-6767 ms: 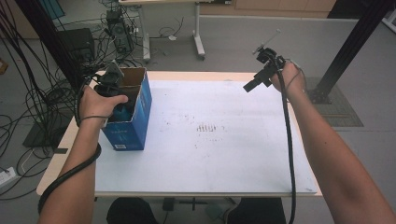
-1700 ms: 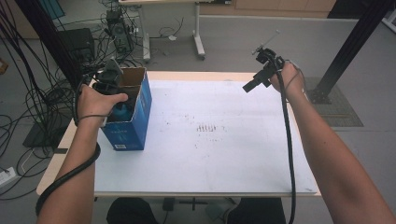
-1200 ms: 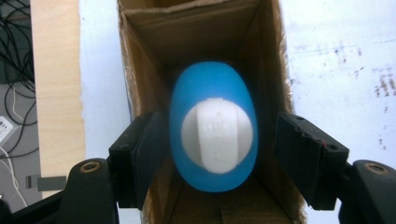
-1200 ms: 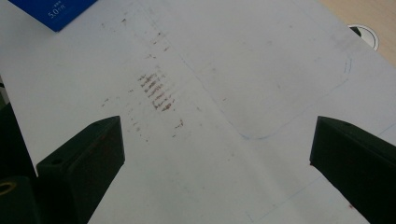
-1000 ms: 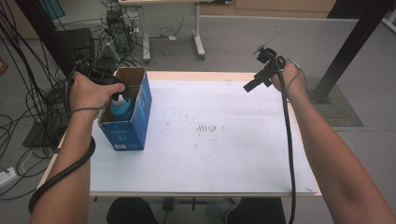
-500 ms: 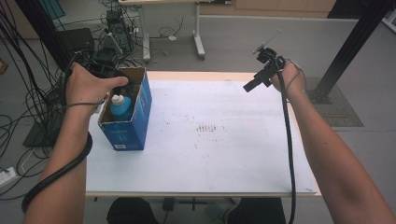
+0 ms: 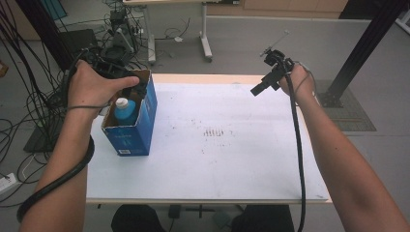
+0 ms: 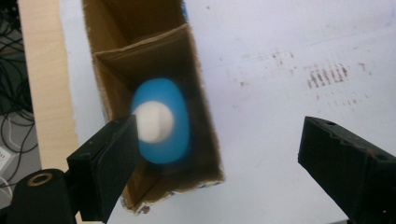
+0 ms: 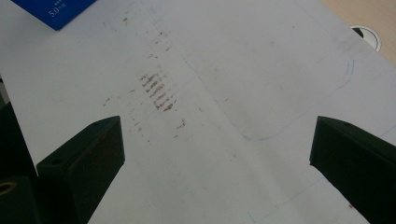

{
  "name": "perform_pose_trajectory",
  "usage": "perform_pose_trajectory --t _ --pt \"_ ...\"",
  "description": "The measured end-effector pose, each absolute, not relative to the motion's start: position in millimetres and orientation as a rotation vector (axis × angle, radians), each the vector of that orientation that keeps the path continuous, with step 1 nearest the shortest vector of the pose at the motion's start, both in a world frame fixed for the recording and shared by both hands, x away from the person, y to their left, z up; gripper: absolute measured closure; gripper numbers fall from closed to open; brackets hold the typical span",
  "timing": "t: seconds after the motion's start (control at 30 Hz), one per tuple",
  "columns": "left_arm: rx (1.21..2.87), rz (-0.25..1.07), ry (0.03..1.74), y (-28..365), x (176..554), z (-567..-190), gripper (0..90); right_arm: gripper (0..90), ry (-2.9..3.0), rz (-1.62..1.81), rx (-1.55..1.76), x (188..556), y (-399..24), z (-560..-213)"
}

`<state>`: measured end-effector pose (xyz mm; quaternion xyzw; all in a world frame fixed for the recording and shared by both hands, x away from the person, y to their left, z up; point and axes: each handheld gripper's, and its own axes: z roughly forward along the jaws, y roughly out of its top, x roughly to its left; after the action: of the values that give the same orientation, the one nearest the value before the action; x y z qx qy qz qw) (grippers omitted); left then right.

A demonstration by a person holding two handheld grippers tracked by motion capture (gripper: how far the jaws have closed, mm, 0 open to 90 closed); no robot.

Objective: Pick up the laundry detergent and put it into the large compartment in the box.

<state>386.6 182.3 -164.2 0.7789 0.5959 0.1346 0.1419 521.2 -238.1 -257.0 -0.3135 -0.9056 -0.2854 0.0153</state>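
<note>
With the left gripper (image 8: 219,154) now hanging jaws wide apart (they have just been opening, nothing between them) over the blue bottle (image 8: 161,121) standing in the box (image 7: 129,137) at left of the table (image 7: 227,174), a jaw is risking clipping the white cap (image 8: 154,122) and tipping it, while the right gripper (image 9: 217,163) is idling open-jawed.

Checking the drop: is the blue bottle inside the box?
Yes. The blue bottle stands upright inside the box, white cap up; the left claw is open above it.

Blue bottle (image 8: 161,121) looks smooth plastic with a matt white cap (image 8: 154,122), box (image 7: 145,123) is printed blue cardboard, raw brown inside, table (image 7: 217,164) matt white, scuffed, wood-look edge.
</note>
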Motion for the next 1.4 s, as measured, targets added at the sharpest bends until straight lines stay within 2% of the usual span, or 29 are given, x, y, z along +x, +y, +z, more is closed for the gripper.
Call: perform_pose_trajectory --t 0.3,0.77,1.4 --pt "2.313 0.367 1.618 156 377 -161 11.3 2.9 -2.824 -0.889 -0.972 519 -238 -253" --pt "2.438 0.243 1.472 112 369 -172 11.0 2.9 -2.833 -0.877 -0.967 511 -233 -251" --pt "2.548 0.135 1.38 63 373 -223 10.9 2.9 -2.837 -0.868 -0.99 504 -240 -247"
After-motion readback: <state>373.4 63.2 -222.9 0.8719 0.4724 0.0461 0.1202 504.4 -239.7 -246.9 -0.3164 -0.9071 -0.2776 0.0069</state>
